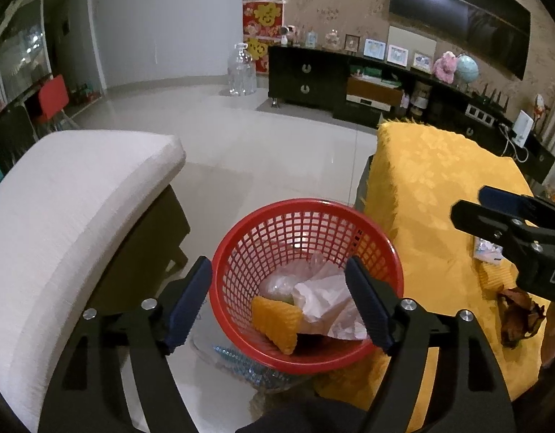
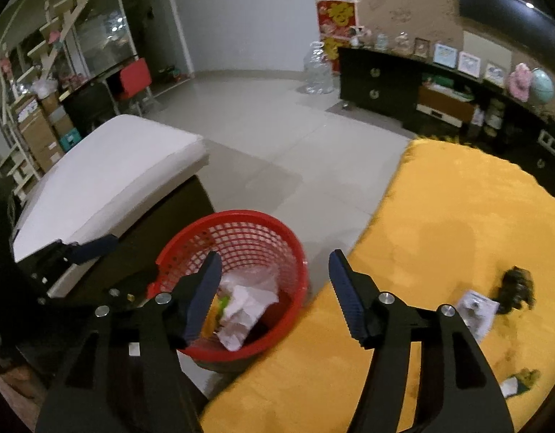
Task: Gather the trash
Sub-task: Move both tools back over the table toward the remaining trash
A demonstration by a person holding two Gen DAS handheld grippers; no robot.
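A dry leaf (image 2: 516, 290) and a small packet (image 2: 476, 308) lie on the yellow cloth (image 2: 458, 223), off to the right of the right gripper (image 2: 273, 296). That gripper is nearer them. It is spread wide and holds nothing. The left gripper (image 1: 281, 303) is spread too, over the red basket (image 1: 306, 207). Crumpled paper (image 1: 324, 303) and a yellow piece (image 1: 275, 321) lie inside.

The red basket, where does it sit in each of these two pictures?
Left wrist view: the red basket is at bottom centre, between the open fingers of the left hand-held gripper.
Right wrist view: it is lower left of centre.
Shared landmark: the yellow tablecloth, just right of the basket in both.
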